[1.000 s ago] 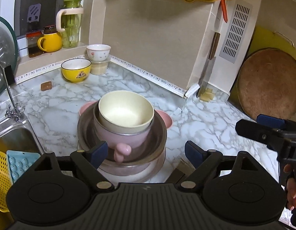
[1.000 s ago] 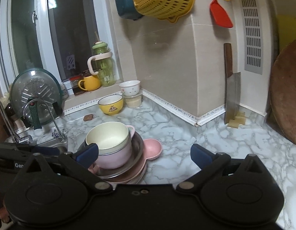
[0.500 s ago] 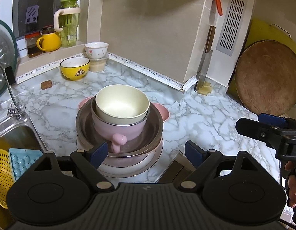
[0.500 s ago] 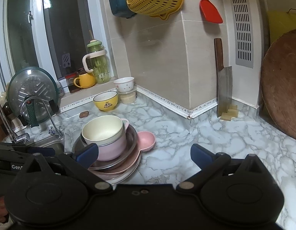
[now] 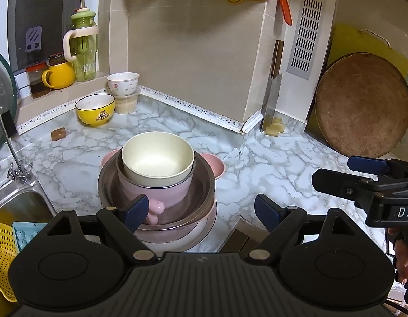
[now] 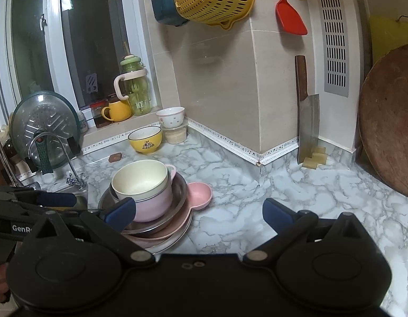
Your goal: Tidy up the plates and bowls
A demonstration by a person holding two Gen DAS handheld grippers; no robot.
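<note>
A stack stands on the marble counter: a cream bowl [image 5: 157,158] inside a pink handled bowl [image 5: 156,194], inside a steel bowl [image 5: 201,198], on pink and white plates [image 5: 201,231]. The stack also shows in the right wrist view, with the cream bowl [image 6: 139,182] on top. A yellow bowl [image 5: 95,109] and a white flowered bowl [image 5: 123,83] sit at the back. My left gripper [image 5: 204,211] is open and empty, just short of the stack. My right gripper [image 6: 198,212] is open and empty, to the right of the stack.
A sink [image 5: 16,208] with a tap [image 5: 11,148] lies left, with a yellow colander [image 5: 1,259] in it. A cleaver [image 5: 272,100] leans on the wall. A round wooden board [image 5: 362,105] stands right. A yellow mug [image 5: 58,75] and green bottle [image 5: 82,50] stand on the sill.
Both grippers have drawn back and risen slightly from the stack, which now looks farther away. Both stay open. The stack has not moved.
</note>
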